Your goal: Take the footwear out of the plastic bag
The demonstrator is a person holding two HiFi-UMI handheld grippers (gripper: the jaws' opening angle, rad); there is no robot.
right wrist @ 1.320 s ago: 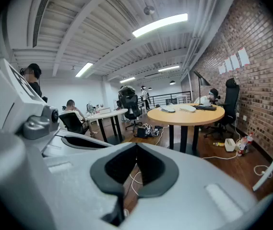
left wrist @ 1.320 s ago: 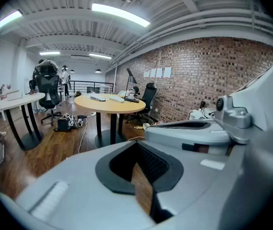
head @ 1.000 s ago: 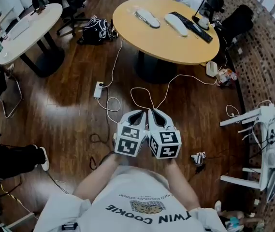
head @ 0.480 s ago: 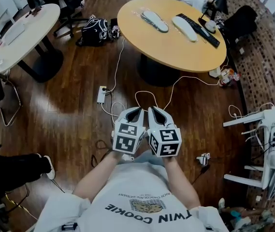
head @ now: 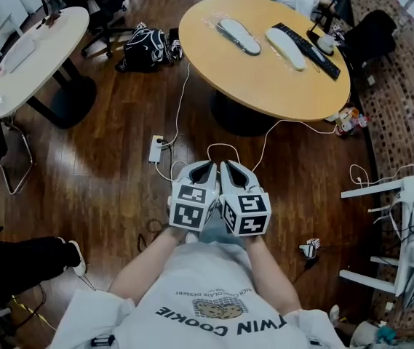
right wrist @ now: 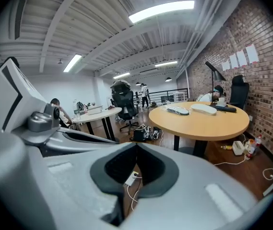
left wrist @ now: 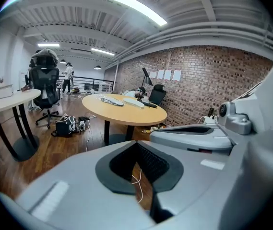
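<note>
Two pale shoes lie on the round yellow table point(head: 265, 78) far ahead of me. The left shoe point(head: 237, 35) sits inside a clear plastic bag; the plain white shoe point(head: 285, 47) lies to its right. From the left gripper view the bagged shoe point(left wrist: 112, 101) is small and distant, as it is from the right gripper view point(right wrist: 178, 110). My left gripper point(head: 210, 167) and right gripper point(head: 225, 165) are held side by side over the wooden floor, well short of the table. Both are shut with nothing in them.
A black keyboard-like bar point(head: 310, 44) lies at the table's right side. A white power strip point(head: 156, 149) and loose cables trail across the floor between me and the table. A black bag point(head: 147, 47), a white table point(head: 36, 46) and a white rack point(head: 410, 224) stand around.
Both grippers have travelled together across the floor toward the yellow table, which now lies closer and lower in the head view. The jaws stayed shut.
</note>
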